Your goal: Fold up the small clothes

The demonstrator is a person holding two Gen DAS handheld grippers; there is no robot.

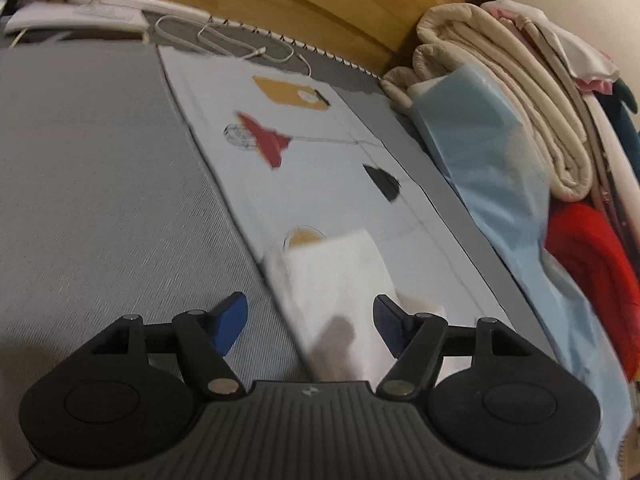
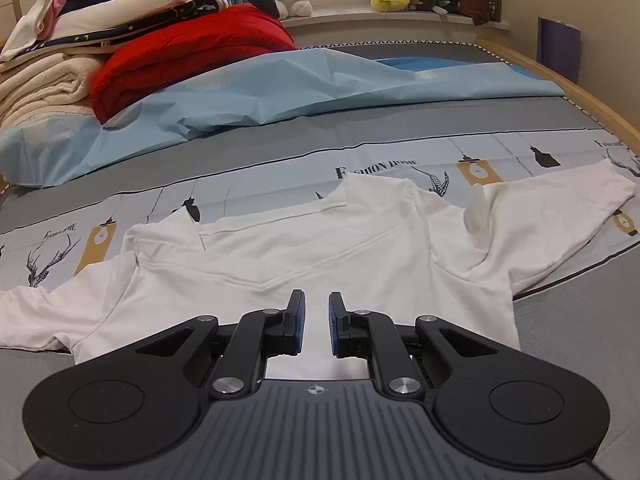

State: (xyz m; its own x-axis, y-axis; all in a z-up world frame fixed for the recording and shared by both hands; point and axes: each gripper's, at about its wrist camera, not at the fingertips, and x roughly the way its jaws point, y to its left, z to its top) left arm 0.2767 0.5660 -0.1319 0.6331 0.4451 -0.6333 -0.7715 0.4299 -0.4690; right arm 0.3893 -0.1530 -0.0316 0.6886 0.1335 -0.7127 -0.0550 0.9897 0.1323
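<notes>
Hovering over grey patterned bedding (image 1: pixel 100 184), left gripper (image 1: pixel 310 322) spread apart and empty, blurred white cloth sleeve (image 1: pixel 340 276) at 12 o'clock, right gripper (image 2: pixel 317 322) narrowly parted, unclamped, white long-sleeved shirt (image 2: pixel 304 248) flat beneath, red folded blanket (image 2: pixel 192 52) at 10 o'clock.

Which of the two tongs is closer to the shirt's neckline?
Right. The right tongs hang over the white shirt's chest, just below the neckline. The left tongs sit open by a sleeve end.
</notes>
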